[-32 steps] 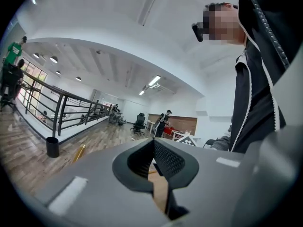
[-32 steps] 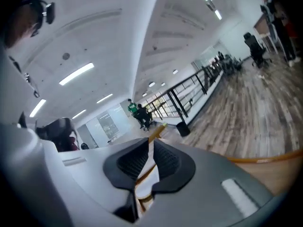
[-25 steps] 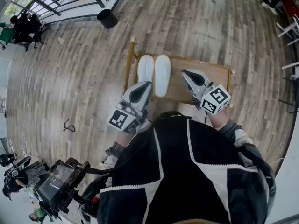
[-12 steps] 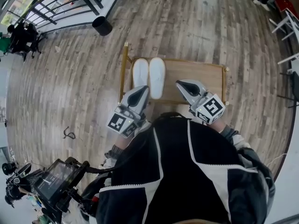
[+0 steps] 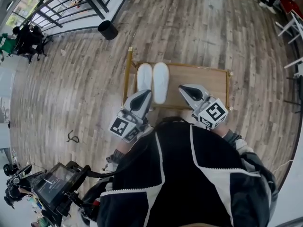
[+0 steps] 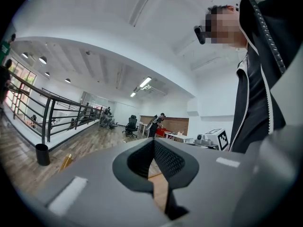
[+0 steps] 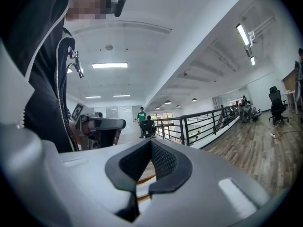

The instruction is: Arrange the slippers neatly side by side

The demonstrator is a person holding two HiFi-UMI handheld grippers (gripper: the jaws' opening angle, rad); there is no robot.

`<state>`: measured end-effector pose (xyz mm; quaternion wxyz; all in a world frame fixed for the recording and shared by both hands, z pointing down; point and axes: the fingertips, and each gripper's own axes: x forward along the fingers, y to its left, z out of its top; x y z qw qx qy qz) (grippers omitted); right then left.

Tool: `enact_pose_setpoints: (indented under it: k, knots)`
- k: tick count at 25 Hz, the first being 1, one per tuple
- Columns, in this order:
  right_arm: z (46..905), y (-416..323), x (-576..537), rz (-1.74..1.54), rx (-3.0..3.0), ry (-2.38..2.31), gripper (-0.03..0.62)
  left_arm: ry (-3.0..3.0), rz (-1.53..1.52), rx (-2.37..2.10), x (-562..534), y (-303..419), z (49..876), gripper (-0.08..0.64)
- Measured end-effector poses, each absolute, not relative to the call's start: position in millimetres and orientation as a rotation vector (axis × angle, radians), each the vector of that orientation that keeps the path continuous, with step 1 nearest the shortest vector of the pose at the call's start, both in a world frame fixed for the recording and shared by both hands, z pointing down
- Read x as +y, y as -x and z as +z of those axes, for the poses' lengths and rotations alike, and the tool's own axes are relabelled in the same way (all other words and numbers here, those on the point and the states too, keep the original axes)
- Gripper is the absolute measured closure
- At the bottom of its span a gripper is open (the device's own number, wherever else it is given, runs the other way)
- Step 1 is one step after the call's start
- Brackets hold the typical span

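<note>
Left gripper (image 5: 145, 95) and right gripper (image 5: 187, 88), jaws pressed together and holding nothing, hover at the near edge of a low wooden table (image 5: 203, 79). Two white slippers (image 5: 153, 78) lie side by side at the table's left end, touching along their length. A black bin (image 5: 108, 30) stands well apart on the plank floor (image 5: 71, 84); its contents cannot be seen.

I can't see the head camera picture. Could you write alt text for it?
Two white slippers lie side by side at the left end of a wooden table. Seen from above, a person in a black-and-white jacket holds the left gripper and right gripper, both shut and empty, nearby.
</note>
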<state>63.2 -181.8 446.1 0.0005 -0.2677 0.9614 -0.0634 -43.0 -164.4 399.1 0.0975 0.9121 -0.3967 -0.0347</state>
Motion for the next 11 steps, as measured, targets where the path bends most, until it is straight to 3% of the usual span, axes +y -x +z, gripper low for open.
enact_pose_setpoints:
  k: [11]
  knots:
    - [442.0,-72.5,-163.5,-0.18,3.009,0.846,0.591,-2.75,-0.086,-1.107,-150.2,19.7,391.1,0.543]
